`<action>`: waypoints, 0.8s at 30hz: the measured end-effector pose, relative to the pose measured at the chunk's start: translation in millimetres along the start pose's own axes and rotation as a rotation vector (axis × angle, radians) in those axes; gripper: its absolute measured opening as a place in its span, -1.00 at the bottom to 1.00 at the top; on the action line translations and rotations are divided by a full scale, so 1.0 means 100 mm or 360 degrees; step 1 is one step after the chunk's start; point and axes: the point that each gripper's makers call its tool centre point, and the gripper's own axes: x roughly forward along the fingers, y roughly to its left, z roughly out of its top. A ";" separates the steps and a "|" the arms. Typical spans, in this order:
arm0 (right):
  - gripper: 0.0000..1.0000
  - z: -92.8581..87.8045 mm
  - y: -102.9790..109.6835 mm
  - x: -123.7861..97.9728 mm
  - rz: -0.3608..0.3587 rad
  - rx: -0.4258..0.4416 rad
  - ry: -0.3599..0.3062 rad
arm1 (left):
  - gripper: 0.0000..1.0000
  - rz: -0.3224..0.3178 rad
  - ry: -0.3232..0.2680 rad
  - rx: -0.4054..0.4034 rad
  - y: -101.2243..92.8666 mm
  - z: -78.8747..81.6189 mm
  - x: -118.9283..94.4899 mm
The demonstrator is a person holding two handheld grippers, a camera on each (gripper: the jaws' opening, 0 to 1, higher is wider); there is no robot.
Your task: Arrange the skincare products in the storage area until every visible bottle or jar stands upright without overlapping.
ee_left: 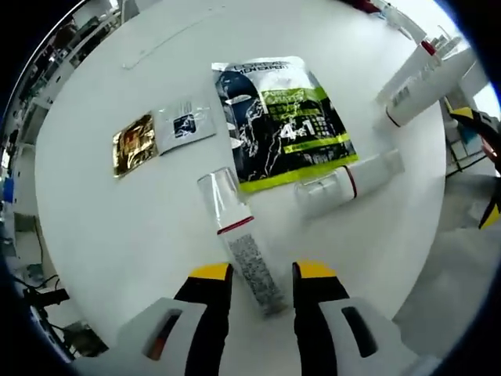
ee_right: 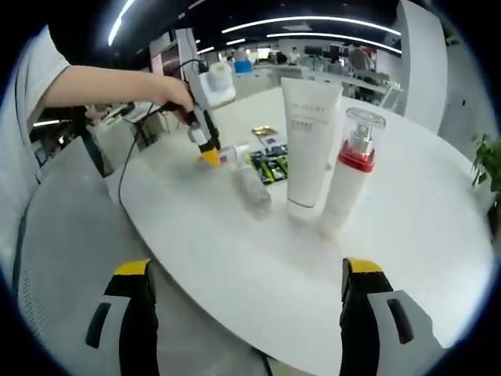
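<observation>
Now the left gripper (ee_left: 262, 274), its fingers open and empty, is poised astride the clear-capped bottle (ee_left: 244, 245) lying flat on the table (ee_left: 117, 227), which is best pinched mid-body and tipped upright, while the right gripper (ee_right: 249, 274) hangs wide open, empty.

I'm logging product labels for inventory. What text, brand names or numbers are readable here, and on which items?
"4 in 1": large print on the dark-and-green sachet, read with some doubt.
Header line across the sachet's top: blurred, unreadable.
Lying bottle label print: too small.
White tube top line: too faint.
Gold packet and grey packet: unreadable.
</observation>
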 end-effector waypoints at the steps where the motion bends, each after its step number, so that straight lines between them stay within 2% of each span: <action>1: 0.96 0.00 0.00 0.00 0.0001 -0.0001 0.0000 | -0.41 -0.0002 0.0006 -0.0003 0.00 -0.01 0.01; 7: 0.96 0.00 0.00 0.00 0.0001 -0.0004 0.0003 | -0.47 0.0009 0.0010 0.0000 0.03 -0.03 0.01; 9: 0.96 -0.01 0.00 0.00 0.0000 -0.0007 0.0005 | -0.54 0.0039 -0.0015 -0.0010 0.08 -0.03 -0.02; 10: 0.96 0.00 0.00 0.00 0.0000 -0.0008 0.0003 | -0.54 0.0025 -0.0031 -0.0007 0.08 -0.02 -0.03; 11: 0.96 0.00 0.00 0.00 0.0000 -0.0009 0.0004 | -0.54 0.0004 -0.0038 -0.0059 0.06 -0.03 -0.04; 15: 0.96 0.00 0.00 0.01 -0.0001 -0.0014 0.0004 | -0.55 0.0023 -0.0051 -0.0069 0.11 -0.05 -0.07; 19: 0.96 0.00 0.00 0.01 -0.0001 -0.0018 0.0004 | -0.55 -0.0089 -0.0142 -0.0240 0.04 -0.02 -0.13; 24: 0.96 0.00 0.01 0.01 0.0006 -0.0026 0.0000 | -0.55 -0.0151 -0.0212 -0.0330 0.03 -0.06 -0.22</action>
